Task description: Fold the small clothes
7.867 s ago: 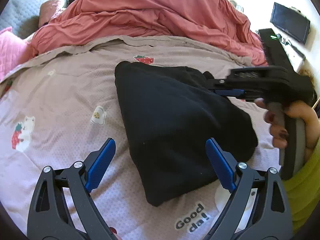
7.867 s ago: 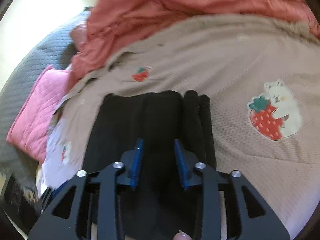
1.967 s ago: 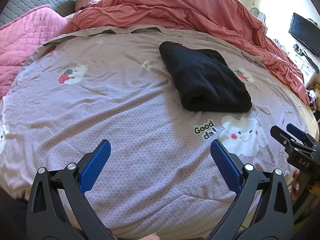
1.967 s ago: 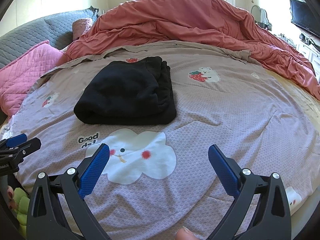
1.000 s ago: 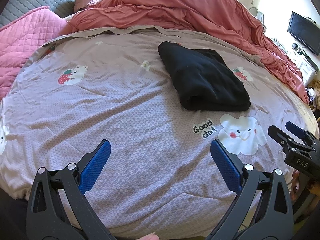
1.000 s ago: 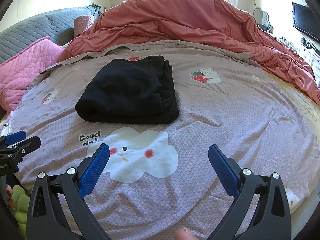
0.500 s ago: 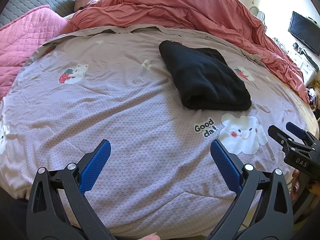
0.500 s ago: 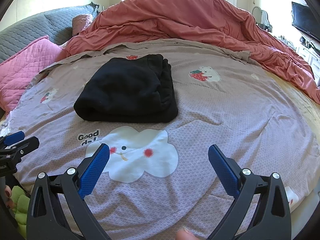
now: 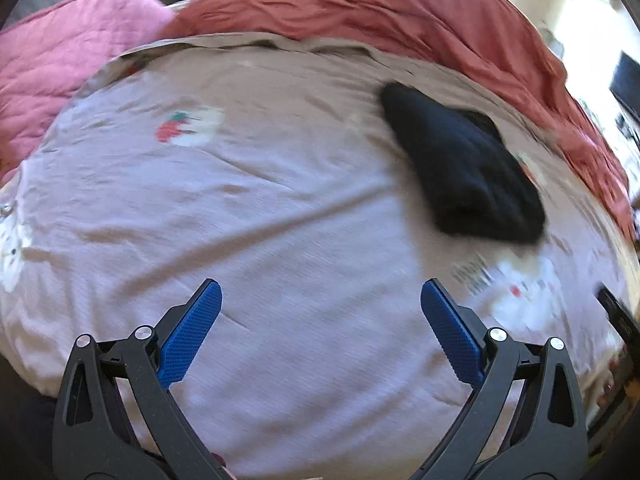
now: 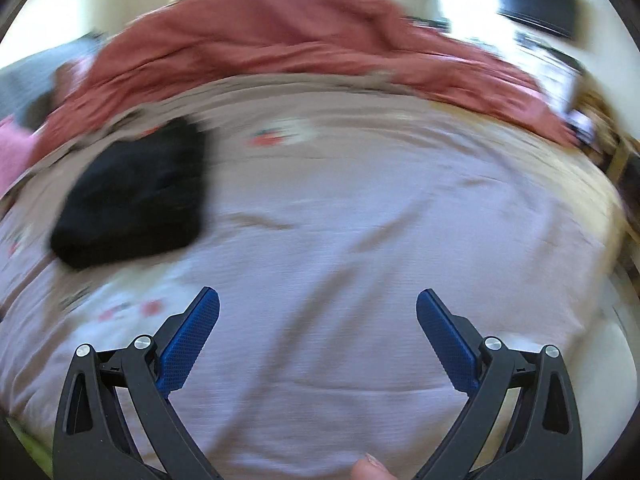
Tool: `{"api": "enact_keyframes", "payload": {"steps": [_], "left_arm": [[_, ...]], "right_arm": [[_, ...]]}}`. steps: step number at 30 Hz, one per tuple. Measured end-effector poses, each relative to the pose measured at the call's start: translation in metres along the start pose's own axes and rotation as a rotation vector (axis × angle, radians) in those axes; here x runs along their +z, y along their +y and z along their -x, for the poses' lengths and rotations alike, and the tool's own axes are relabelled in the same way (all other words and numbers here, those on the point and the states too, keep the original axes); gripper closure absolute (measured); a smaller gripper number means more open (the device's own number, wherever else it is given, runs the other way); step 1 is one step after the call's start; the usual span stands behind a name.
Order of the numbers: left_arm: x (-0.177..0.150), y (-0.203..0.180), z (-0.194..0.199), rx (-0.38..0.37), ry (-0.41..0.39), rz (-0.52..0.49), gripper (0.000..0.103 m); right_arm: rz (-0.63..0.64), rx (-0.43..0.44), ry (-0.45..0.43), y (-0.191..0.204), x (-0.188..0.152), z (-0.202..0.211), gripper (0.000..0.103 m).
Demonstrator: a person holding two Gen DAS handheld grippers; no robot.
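Note:
A folded black garment lies on the lilac printed bedsheet, up and to the right in the left wrist view. In the right wrist view the same black garment sits at the left. My left gripper is open over bare sheet, well short of the garment, with nothing between its blue pads. My right gripper is also open and empty above the bedsheet, to the right of the garment. Both views are motion-blurred.
A rumpled salmon duvet is heaped along the far side of the bed. A pink quilted pillow lies at the far left. A dark screen stands at the far right. The other gripper's tip shows at the right edge.
Both views have swung outward and blurred: the garment slid right in the left wrist view and left in the right wrist view. Both grippers stay open and empty.

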State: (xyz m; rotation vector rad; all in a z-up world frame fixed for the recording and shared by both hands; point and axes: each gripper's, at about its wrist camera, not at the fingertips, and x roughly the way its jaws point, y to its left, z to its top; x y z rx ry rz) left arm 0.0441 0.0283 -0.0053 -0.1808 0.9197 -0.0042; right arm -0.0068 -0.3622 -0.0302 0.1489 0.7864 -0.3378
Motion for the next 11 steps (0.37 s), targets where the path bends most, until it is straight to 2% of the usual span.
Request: {"api": "enact_keyframes", "payload": {"steps": [3,5,6,9,10,11], "left_arm": [[0.025,0.052,-0.006,0.030,0.004,0.110,0.009],[0.044,0.100,-0.011,0.080,0.010,0.176,0.009],[0.052,0.123,-0.013,0.122,0.014,0.204,0.009],[0.075,0.205,-0.015,0.274,-0.002,0.309,0.009],[0.085,0.241,-0.014,0.334,-0.002,0.364,0.009],[0.090,0.259,-0.013,0.363,-0.009,0.392,0.009]], "right_arm": [[-0.136,-0.155,0.008,-0.063,-0.003,-0.003,0.005],[-0.266,-0.296,0.019,-0.124,-0.012,-0.001,0.005],[-0.309,-0.356,0.023,-0.146,-0.017,0.001,0.005],[-0.495,-0.649,0.065,-0.243,-0.047,0.012,0.005],[-0.546,-0.707,0.086,-0.266,-0.056,0.015,0.005],[-0.610,-0.759,0.099,-0.292,-0.067,0.019,0.005]]}}
